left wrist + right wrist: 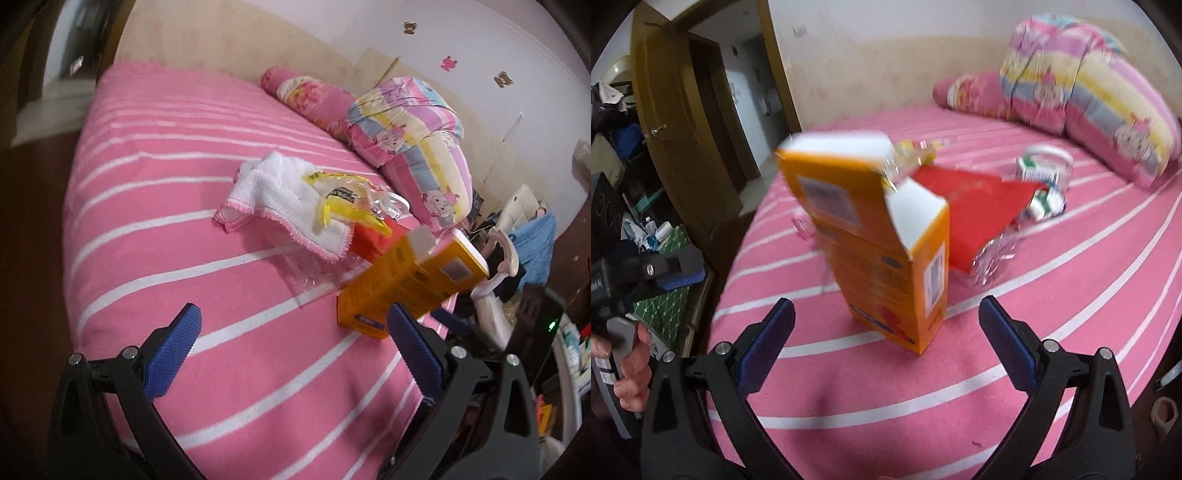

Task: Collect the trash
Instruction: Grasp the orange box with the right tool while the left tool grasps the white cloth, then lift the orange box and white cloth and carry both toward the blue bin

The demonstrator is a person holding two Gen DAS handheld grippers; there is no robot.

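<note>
1. A bed with a pink, white-striped cover fills both views. In the left wrist view a white cloth lies at frame centre with a yellow wrapper on its right part; clear plastic lies just below the cloth.
2. In the right wrist view a red sheet lies right of centre. Crumpled clear wrap touches its lower edge, and a green-and-white pack sits beside its right tip.
3. A striped quilt and a pink pillow are bunched in the upper right. An open door stands at the left.
4. The orange box stands on the bed at centre in the right wrist view. Its long axis is near upright and leans toward the upper left, with the flaps open at the top.
5. In the left wrist view the box sits right of centre, in front of the red sheet, its open end pointing to the upper right.
6. The right gripper has its jaws wide, one on each side of the box's base, not touching it.
7. The left gripper is also spread wide and holds nothing. The box's lower end is just beside its right finger.
8. It shows again at the left edge of the right wrist view, held in a hand.
</note>
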